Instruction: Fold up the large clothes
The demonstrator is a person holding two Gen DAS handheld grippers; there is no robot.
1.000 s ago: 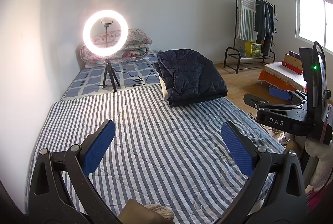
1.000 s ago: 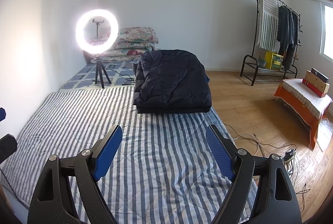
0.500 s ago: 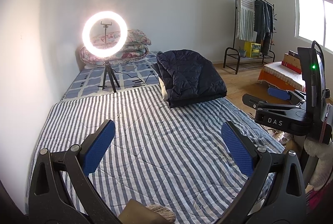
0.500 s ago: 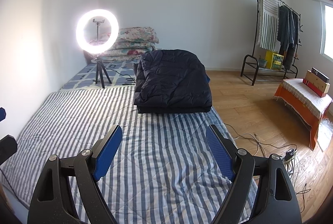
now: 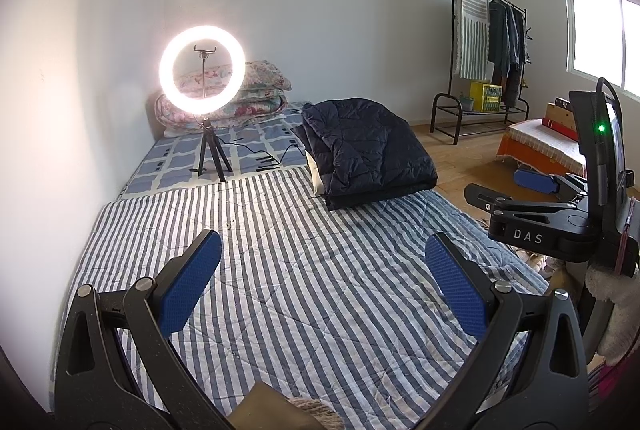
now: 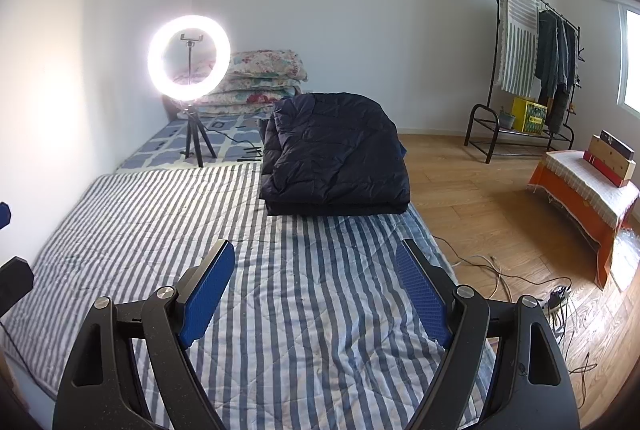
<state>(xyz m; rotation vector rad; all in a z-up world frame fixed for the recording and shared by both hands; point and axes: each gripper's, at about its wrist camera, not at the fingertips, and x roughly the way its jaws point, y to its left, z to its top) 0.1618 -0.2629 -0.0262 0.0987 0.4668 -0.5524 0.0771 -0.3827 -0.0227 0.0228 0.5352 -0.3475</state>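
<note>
A dark navy quilted jacket [image 5: 366,150] lies folded in a thick stack at the far right part of the blue-and-white striped mattress [image 5: 280,270]; it also shows in the right wrist view [image 6: 334,154]. My left gripper [image 5: 322,282] is open and empty, held above the near half of the mattress. My right gripper [image 6: 316,284] is open and empty, also above the near half of the striped mattress [image 6: 200,230], well short of the jacket. The right gripper's body [image 5: 552,222] shows at the right edge of the left wrist view.
A lit ring light on a tripod [image 5: 202,70] stands on a checked mat behind the mattress, with floral bedding [image 6: 264,78] stacked at the wall. A clothes rack [image 6: 532,42], an orange-covered bench [image 6: 588,186] and floor cables [image 6: 520,282] are on the wooden floor to the right.
None beyond a very slight drift of the left wrist view; both grippers stay open and the jacket has not moved.
</note>
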